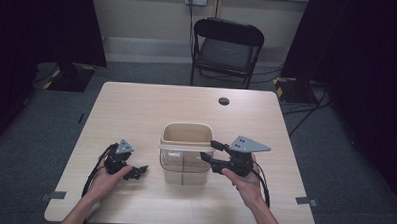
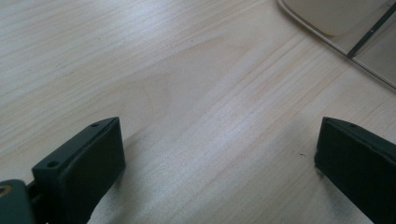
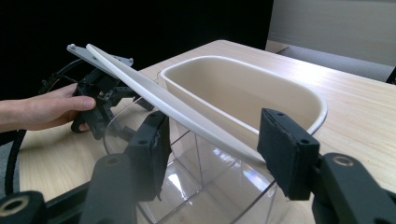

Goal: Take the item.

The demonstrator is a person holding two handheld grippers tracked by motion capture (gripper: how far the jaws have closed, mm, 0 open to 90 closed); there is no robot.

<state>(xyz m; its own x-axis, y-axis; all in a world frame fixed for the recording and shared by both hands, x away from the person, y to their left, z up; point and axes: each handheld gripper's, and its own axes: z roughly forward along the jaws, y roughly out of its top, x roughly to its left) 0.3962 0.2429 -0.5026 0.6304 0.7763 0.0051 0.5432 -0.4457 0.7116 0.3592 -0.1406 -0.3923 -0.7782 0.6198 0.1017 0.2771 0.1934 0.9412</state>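
A clear plastic container (image 1: 184, 170) stands mid-table, and a cream tub (image 1: 186, 133) sits in its top. A white strip (image 1: 185, 147) lies across the rim. My right gripper (image 1: 208, 149) is at the container's right side. In the right gripper view the white strip (image 3: 187, 114) runs between the jaws of the right gripper (image 3: 212, 144). Its near end reaches the right pad (image 3: 280, 149), while the left pad stands off it, so the gripper is open. My left gripper (image 1: 140, 171) rests left of the container, held by a hand. In its own view the left gripper (image 2: 219, 149) stands wide open over bare wood.
The wooden table (image 1: 136, 110) has a round cable hole (image 1: 224, 101) at the back and tape marks near its front corners (image 1: 53, 195). A black folding chair (image 1: 227, 48) stands behind the table. Dark curtains hang at both sides.
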